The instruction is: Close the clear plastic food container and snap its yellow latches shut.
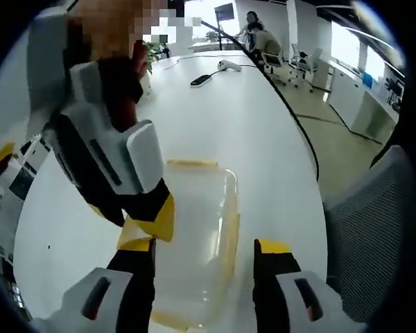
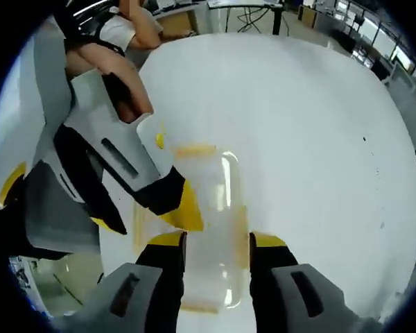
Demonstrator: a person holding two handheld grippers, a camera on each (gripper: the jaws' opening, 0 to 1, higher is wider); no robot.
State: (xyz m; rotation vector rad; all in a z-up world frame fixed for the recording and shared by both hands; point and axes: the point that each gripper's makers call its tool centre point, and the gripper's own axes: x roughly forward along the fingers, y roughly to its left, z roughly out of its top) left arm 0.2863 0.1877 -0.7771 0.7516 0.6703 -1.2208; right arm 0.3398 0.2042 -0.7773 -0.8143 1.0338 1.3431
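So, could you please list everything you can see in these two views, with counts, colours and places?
container: one, clear with yellow latches, on the table between both grippers, also seen in the right gripper view.
table: one, white, large and rounded.
remote: one, black, far end of the table.
white device: one, beside the remote, cable attached.
chair: one, grey mesh, at the table's edge.
far chairs: several, white, in the background.
left gripper: white and black, yellow tips, jaws apart around the container.
right gripper: same colours, jaws apart over the container.
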